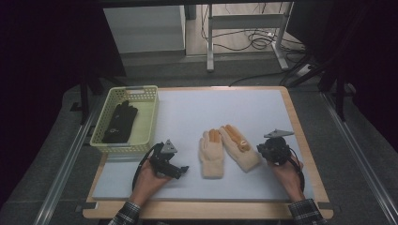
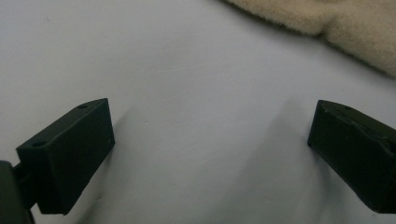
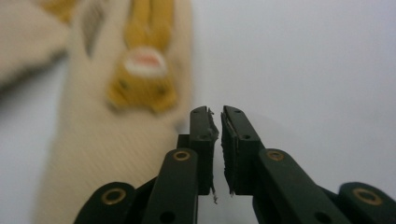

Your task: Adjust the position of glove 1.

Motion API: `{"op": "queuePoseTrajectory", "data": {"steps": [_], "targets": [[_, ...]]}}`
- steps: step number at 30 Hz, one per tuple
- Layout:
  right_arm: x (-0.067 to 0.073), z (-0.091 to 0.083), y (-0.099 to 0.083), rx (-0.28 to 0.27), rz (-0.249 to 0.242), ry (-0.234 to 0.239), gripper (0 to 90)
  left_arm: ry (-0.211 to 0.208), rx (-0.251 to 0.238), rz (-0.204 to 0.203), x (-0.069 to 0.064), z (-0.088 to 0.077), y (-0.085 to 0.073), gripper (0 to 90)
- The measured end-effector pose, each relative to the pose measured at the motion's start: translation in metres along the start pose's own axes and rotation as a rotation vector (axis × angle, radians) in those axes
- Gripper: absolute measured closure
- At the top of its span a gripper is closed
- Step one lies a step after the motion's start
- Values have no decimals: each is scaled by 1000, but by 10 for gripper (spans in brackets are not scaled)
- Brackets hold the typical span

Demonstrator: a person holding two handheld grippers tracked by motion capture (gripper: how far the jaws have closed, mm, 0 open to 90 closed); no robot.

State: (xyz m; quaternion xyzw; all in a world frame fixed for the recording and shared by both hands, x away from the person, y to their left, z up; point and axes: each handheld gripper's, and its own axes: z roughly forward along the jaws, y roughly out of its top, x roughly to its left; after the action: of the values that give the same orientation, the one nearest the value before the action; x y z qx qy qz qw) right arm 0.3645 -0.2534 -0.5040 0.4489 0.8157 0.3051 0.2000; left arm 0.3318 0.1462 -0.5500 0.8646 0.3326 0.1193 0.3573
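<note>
The cream gloves, soft, light and floppy, look best pinched at a cuff between the wide-open left gripper and the empty, nearly closed right gripper.

The high view looks forward and down from above the person's side, taking in the whole surface from some way off. The left gripper view rides low and close over the white surface, catching an edge of the left cream glove. The right gripper view looks along its tongs, very near the right cream glove. All three views share these gloves.
</note>
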Motion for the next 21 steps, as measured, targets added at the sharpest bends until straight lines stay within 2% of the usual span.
{"op": "queuePoseTrajectory", "data": {"steps": [3, 5, 9, 11, 13, 16, 17, 21], "targets": [[0, 4, -11, 7, -8, 37, 824, 0, 0, 0, 0, 0, 0, 6], [4, 4, -14, 3, -21, 53, 824, 0, 0, 0, 0, 0, 0, 6], [22, 0, -19, 2, -42, 132, 835, 0, 0, 0, 0, 0, 0, 6], [34, -3, -22, 8, -75, 168, 837, 0, 0, 0, 0, 0, 0, 6], [41, -7, -20, 1, -112, 165, 815, 0, 0, 0, 0, 0, 0, 6], [37, -14, -8, -37, -120, 150, 739, 0, 0, 0, 0, 0, 0, 6], [37, -14, -8, -37, -120, 150, 739, 0, 0, 0, 0, 0, 0, 6], [35, 0, 13, -66, -149, 187, 528, 0, 0, 0, 0, 0, 0, 6]]}}
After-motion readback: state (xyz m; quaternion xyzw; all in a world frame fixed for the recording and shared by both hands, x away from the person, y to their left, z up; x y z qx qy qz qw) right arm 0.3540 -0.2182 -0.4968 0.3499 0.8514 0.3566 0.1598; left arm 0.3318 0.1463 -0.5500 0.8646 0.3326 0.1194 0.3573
